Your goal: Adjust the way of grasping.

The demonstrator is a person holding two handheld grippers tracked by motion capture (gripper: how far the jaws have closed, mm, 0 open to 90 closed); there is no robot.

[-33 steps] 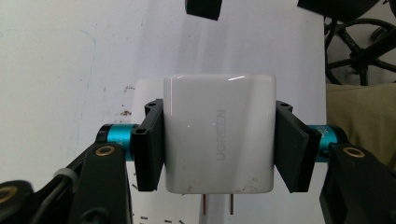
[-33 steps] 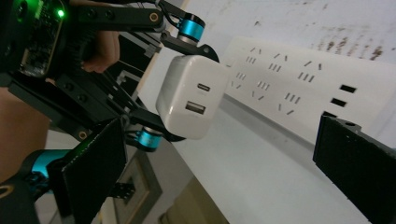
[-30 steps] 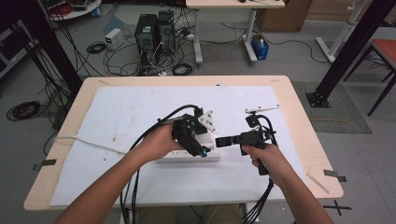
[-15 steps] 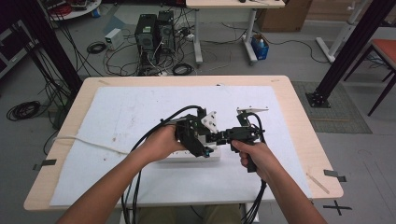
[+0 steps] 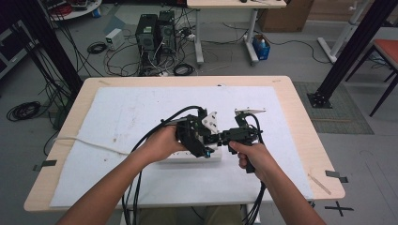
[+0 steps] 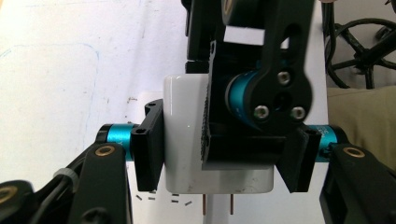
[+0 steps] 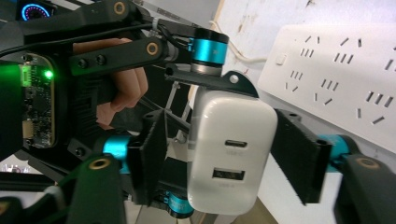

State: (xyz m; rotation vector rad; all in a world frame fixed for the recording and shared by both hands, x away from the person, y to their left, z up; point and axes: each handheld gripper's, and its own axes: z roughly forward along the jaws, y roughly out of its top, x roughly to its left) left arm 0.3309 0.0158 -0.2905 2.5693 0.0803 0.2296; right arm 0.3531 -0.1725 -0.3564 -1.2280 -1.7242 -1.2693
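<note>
The left gripper (image 7: pixel 205 116) clamped the white charger (image 7: pixel 231 156); the right gripper (image 7: pixel 231 161), jaws just closing, seemingly hadn't quite touched it above the power strip (image 7: pixel 336 70).

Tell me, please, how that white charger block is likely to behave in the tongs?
The white charger looks like a rigid, glossy shell, so probably stiff but somewhat slippery. The left tongs clamp its flat sides, which should limit twisting. Its two prongs look thin and could bend if pushed askew.

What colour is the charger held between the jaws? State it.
White. The charger shows best in the right gripper view, its two ports facing the camera.
</note>
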